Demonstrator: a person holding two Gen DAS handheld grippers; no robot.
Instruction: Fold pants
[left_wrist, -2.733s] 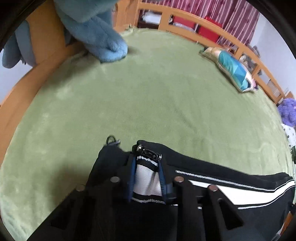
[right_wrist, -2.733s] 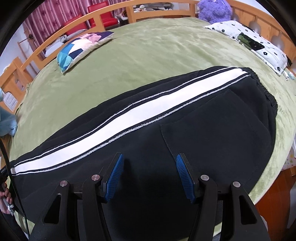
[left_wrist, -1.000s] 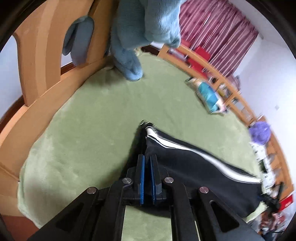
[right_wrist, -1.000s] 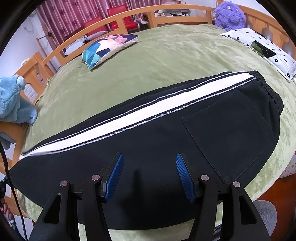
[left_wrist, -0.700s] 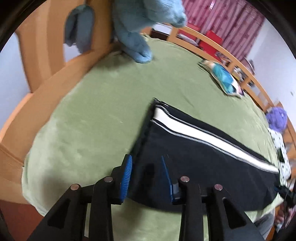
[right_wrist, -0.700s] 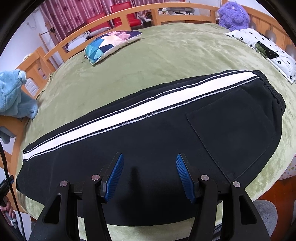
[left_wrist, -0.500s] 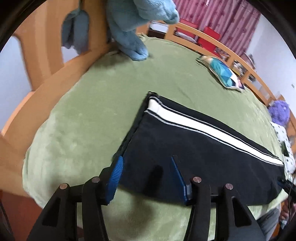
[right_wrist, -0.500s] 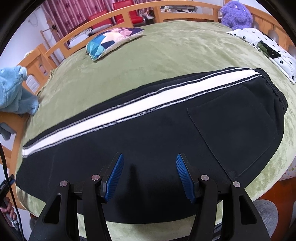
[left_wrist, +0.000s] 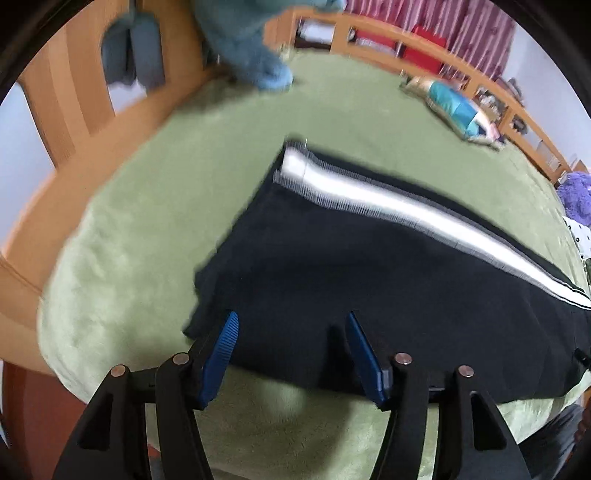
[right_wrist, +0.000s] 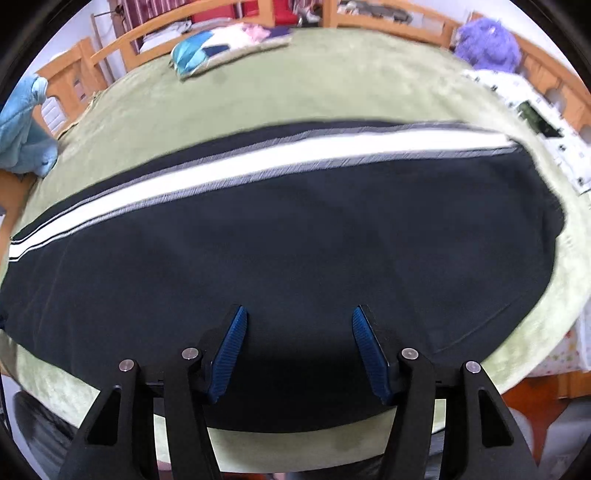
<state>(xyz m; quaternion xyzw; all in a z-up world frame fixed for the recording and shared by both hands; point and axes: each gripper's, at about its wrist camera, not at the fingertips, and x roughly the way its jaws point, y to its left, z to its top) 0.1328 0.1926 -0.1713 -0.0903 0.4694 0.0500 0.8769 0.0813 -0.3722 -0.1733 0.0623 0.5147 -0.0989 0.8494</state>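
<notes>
- The pants (left_wrist: 332, 266), black with a white side stripe (right_wrist: 280, 155), lie flat along the near edge of a bed under a green blanket (left_wrist: 207, 155).
- In the left view the cuff end sits toward the upper left, the stripe running away to the right; the picture is blurred.
- In the right view the waistband end is at the right, the stripe along the far edge, the cuff end at the left.
- Left tool (left_wrist: 291, 325) hovers over the near edge of the pants close to the cuff end; its jaws are spreading and its blue pads (left_wrist: 221, 350) press on nothing, with only flat cloth below the gap.
- Right tool (right_wrist: 299, 321) hangs over the near edge of the pants around the middle, jaws apart, released, nothing gripped.
- A blue plush (left_wrist: 251, 48) rests against the wooden rail (left_wrist: 406, 40) at the far left corner.
- A patterned pillow (right_wrist: 207, 51) lies on the far side of the blanket, well apart from the pants.
- A purple plush (right_wrist: 487, 44) sits at the far right, beside a white dotted cloth (right_wrist: 535, 125).
</notes>
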